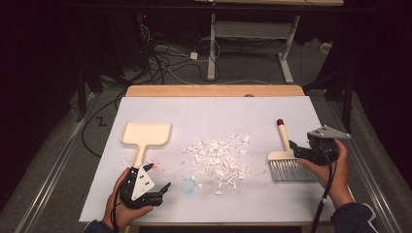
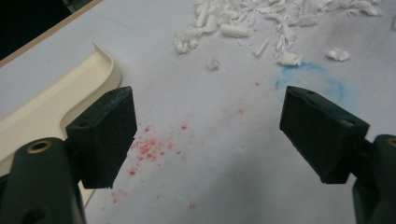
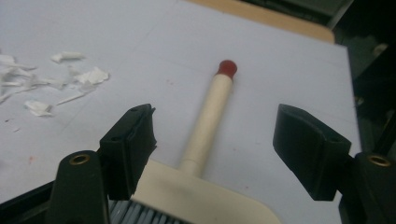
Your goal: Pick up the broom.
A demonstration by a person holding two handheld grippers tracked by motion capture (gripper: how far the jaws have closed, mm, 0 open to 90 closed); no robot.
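Note:
A cream dustpan (image 1: 145, 135) lies at the left of the white table cover, its handle pointing toward my left gripper (image 1: 158, 177). That gripper hovers open just past the handle's end; in the left gripper view its jaws (image 2: 208, 123) stand wide over bare cover, the dustpan (image 2: 56, 102) at their left. A pile of white paper scraps (image 1: 218, 158) sits mid-table. At the right lies a brush (image 1: 284, 148) with grey bristles and a red-tipped cream handle. My right gripper (image 1: 295, 153) is open at the brush head, its jaws (image 3: 212, 135) straddling the handle (image 3: 208, 112) without touching it.
Red specks (image 2: 149, 147) and a faint blue ring (image 2: 310, 79) mark the cover near the left gripper. The wooden table edge (image 1: 214, 91) shows at the back, with desk legs and cables on the floor beyond. Scraps (image 3: 74, 77) lie left of the brush.

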